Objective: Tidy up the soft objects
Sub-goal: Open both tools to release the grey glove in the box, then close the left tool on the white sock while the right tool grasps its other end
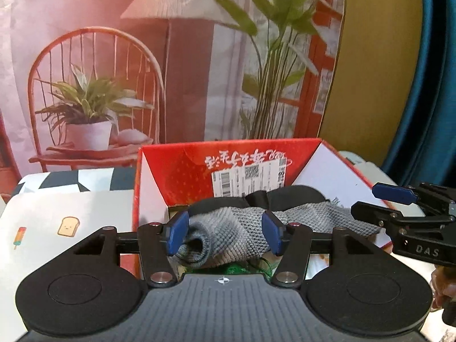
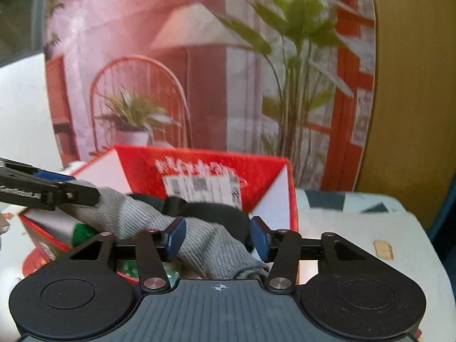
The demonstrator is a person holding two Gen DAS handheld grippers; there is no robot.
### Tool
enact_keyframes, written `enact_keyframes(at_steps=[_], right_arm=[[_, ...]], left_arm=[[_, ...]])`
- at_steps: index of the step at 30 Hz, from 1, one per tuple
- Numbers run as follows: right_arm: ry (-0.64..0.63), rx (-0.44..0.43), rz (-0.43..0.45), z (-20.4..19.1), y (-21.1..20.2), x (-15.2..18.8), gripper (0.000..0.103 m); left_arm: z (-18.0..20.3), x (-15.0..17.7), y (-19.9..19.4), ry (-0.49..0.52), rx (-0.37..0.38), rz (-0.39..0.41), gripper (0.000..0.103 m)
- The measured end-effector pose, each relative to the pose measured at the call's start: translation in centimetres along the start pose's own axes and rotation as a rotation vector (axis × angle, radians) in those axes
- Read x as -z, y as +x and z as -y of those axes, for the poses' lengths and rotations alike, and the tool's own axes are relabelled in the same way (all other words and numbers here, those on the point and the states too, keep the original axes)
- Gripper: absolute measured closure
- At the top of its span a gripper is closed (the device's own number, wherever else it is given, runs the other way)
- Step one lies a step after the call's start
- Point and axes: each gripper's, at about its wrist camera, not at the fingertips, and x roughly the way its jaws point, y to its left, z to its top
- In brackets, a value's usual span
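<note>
A grey knitted sock (image 1: 242, 228) lies across the open red cardboard box (image 1: 182, 165), over a black strap (image 1: 285, 196) and something green (image 1: 233, 269) underneath. My left gripper (image 1: 225, 232) is open, its blue pads either side of the sock's cuff end. In the right wrist view the sock (image 2: 205, 242) sits between the open pads of my right gripper (image 2: 218, 240), over the red box (image 2: 262, 176). The left gripper's tip (image 2: 71, 192) shows at the sock's other end. The right gripper (image 1: 382, 203) shows at the right in the left wrist view.
The box stands on a table with a patterned cloth (image 1: 57, 228) showing toast and ice-lolly prints. A printed backdrop (image 1: 142, 57) of a chair, lamp and plants hangs right behind the box. A blue curtain (image 1: 427, 85) hangs at the right.
</note>
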Motion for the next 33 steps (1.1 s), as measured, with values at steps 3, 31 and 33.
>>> enact_keyframes(at_steps=[3,31,33], right_arm=[[-0.015,-0.025,0.058,-0.5,-1.7,0.2,0.049],[0.116,0.068,-0.121,0.0,-6.3,12.1,0.050],[0.111,0.072,-0.144,-0.2,-5.9,12.7,0.050]], left_arm=[[-0.2,0.3,-2.1,-0.018,0.008,0.041,0.042],[-1.8,13.8,-5.6,-0.164,-0.055,-0.071,0.042],[-2.0,14.2,-5.4,-0.172,-0.056,-0.081,0.042]])
